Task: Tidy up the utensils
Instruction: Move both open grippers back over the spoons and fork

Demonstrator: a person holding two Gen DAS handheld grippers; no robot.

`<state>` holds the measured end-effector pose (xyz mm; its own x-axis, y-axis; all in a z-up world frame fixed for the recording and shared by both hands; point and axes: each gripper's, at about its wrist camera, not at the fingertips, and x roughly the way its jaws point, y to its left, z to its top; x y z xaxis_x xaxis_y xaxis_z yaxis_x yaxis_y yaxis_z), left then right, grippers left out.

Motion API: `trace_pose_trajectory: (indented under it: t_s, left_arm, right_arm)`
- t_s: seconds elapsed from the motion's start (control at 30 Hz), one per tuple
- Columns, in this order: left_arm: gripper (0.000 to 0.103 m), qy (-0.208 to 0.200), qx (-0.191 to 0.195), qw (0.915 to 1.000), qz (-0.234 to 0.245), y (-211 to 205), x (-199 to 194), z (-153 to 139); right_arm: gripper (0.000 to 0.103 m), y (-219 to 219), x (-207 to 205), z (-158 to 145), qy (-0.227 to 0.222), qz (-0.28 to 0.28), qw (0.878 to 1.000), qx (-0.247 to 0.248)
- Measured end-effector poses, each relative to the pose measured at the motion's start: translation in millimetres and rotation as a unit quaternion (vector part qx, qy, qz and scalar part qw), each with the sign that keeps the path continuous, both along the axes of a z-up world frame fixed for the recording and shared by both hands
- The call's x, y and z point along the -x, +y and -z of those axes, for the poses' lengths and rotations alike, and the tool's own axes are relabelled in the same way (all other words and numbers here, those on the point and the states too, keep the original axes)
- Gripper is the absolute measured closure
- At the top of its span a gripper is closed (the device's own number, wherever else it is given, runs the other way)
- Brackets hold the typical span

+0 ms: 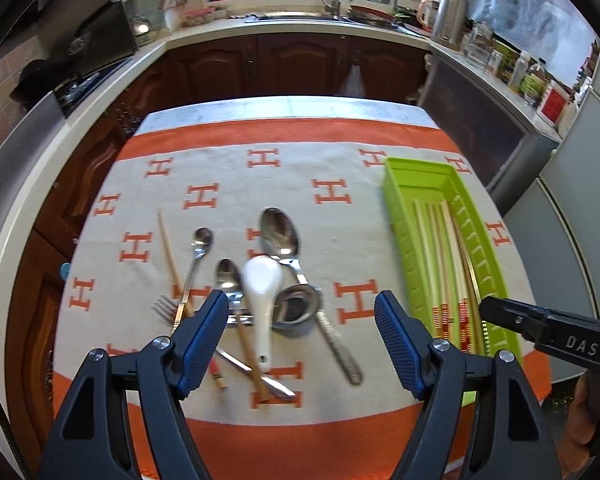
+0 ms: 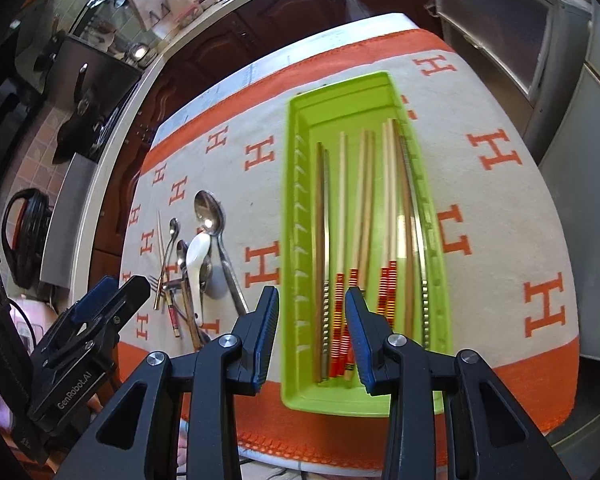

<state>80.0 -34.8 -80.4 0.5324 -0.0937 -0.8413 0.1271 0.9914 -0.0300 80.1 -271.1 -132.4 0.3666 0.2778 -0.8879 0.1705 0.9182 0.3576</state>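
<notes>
A pile of utensils lies on the H-patterned cloth: a white ceramic spoon (image 1: 262,280), a large metal spoon (image 1: 280,236), a small ladle (image 1: 296,308), a teaspoon (image 1: 202,240), a fork (image 1: 164,306) and loose chopsticks (image 1: 170,256). My left gripper (image 1: 302,308) hovers above this pile, open wide, with nothing between its pads. To the right, a green tray (image 1: 396,200) holds several chopsticks (image 1: 440,248). My right gripper (image 2: 311,312) hangs over the near end of the tray (image 2: 340,104), jaws partly apart and empty. The chopsticks (image 2: 364,200) lie flat in the tray below it.
The cloth (image 1: 340,168) covers a small table with orange borders at its edges. Brown kitchen cabinets (image 1: 300,64) and a sink counter stand beyond it, a stove to the left and a grey fridge (image 1: 572,216) to the right. The left gripper's body (image 2: 100,296) shows beside the utensil pile.
</notes>
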Motion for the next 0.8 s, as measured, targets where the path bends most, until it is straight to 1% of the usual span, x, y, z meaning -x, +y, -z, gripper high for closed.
trace_pose_trajectory:
  t_s: [0.13, 0.23, 0.37, 0.5, 0.6, 0.73, 0.8]
  left_arm:
    - [0.029, -0.008, -0.006, 0.9997, -0.02, 30, 5, 4]
    - [0.029, -0.011, 0.0, 0.9992, -0.038, 54, 6, 9]
    - [0.029, -0.016, 0.007, 0.9977, -0.065, 86, 7, 14]
    - [0.029, -0.012, 0.013, 0.9956, -0.092, 121, 6, 25]
    - [0.029, 0.0, 0.015, 0.9936, -0.112, 144, 6, 36]
    - [0.029, 0.02, 0.023, 0.9886, -0.148, 183, 3, 53]
    - [0.029, 0.036, 0.023, 0.985, -0.167, 203, -2, 62]
  right_arm:
    - [0.065, 33, -7, -8, -0.002, -0.035, 0.999, 0.014]
    - [0.065, 66, -15, -16, -0.009, -0.065, 0.997, 0.027]
    - [0.065, 115, -29, -25, -0.015, -0.108, 0.993, 0.05]
    - [0.065, 166, -44, -29, -0.018, -0.156, 0.986, 0.057]
    - [0.065, 206, -57, -26, -0.019, -0.185, 0.98, 0.069]
    - [0.065, 248, -78, -13, -0.005, -0.215, 0.974, 0.065]
    - [0.065, 264, -90, -4, 0.0, -0.226, 0.972, 0.062]
